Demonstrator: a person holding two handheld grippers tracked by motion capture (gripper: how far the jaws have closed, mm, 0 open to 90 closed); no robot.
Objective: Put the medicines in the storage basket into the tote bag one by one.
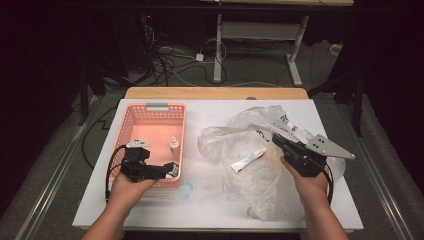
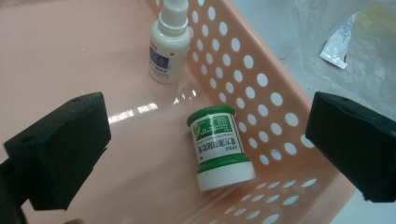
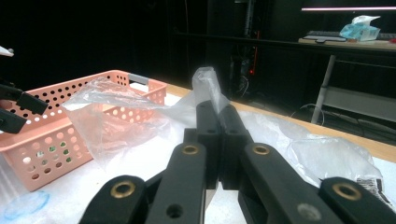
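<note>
A pink perforated basket stands on the left of the white table. Inside it a white dropper bottle stands upright, and a green-and-white jar lies by the side wall. My left gripper hovers over the basket's near right corner, open wide, with the jar between its jaws but untouched. On the right lies a crumpled clear plastic bag with a white and red tube on it. My right gripper is shut on a fold of that bag, which sticks up past its tips.
A labelled packet lies in the bag's far part. A small bluish round thing sits on the table just in front of the basket. The basket's perforated wall stands close by my left gripper's right jaw. Cables and a desk frame lie beyond the table.
</note>
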